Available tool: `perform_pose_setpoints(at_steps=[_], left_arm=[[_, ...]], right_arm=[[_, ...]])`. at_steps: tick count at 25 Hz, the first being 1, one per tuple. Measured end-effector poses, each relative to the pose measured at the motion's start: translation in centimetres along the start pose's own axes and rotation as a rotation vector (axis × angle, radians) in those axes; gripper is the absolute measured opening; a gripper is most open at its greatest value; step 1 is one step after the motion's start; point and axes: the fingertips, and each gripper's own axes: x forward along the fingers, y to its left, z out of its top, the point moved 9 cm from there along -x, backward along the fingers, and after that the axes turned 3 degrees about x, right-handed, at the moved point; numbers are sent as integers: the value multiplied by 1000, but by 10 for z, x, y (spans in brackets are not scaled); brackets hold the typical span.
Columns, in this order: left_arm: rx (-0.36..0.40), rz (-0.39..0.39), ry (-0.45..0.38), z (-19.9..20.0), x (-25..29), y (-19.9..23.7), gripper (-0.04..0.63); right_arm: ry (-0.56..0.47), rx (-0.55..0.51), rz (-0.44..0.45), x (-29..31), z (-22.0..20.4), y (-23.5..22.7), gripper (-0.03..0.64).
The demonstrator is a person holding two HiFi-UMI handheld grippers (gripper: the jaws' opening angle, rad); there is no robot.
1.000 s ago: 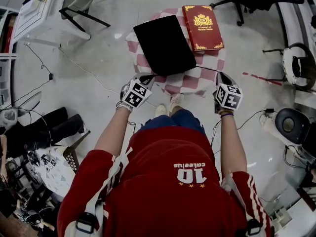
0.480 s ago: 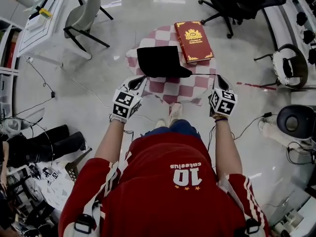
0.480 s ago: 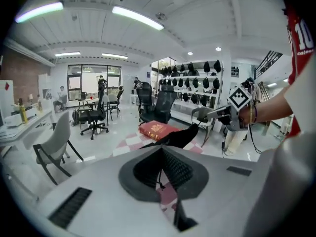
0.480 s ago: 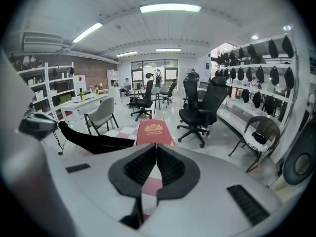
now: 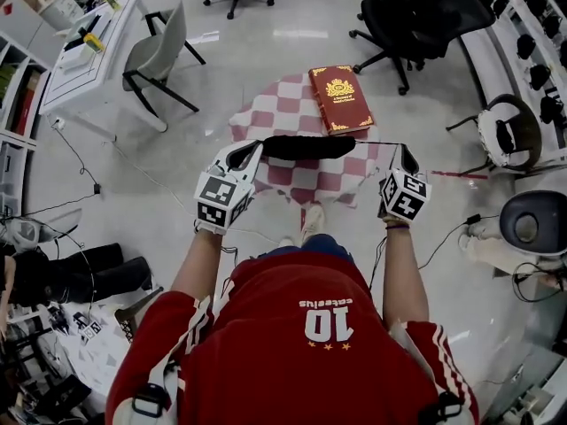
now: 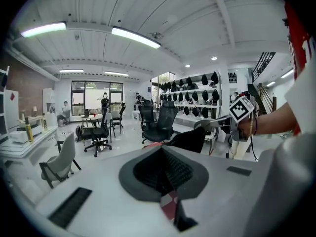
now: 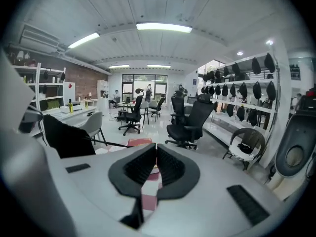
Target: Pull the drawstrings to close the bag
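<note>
A black drawstring bag (image 5: 308,146) hangs bunched into a narrow band between my two grippers, above the round table with a red-and-white checked cloth (image 5: 301,113). My left gripper (image 5: 255,150) is shut on the drawstring at the bag's left end. My right gripper (image 5: 400,152) is shut on the other drawstring (image 5: 372,142), which runs taut from the bag's right end. In the left gripper view the shut gripper (image 6: 161,151) faces the bag (image 6: 190,139). In the right gripper view the shut gripper (image 7: 155,149) has the bag (image 7: 66,135) at its left.
A red book (image 5: 341,100) lies on the table's far right. Black office chairs (image 5: 403,25) stand behind the table, and a grey chair (image 5: 159,56) is beside a white desk (image 5: 84,60) at the left. Cables and dark gear (image 5: 71,273) litter the floor on both sides.
Both grippers have risen and turned up. The bag has come off the table, gathered from a flat sheet into a narrow bunched band, and hangs between them.
</note>
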Motion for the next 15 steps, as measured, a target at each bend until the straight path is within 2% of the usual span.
perform_pose_setpoints(at_steps=[10,15], left_arm=[[-17,63,-45,33,-13,5,6],[-30,135,-68,45,-19,13,6]], right_arm=[[-120,39,-73,-29,42,-13,23],[-147,64,-102,-35,50,-18,23]])
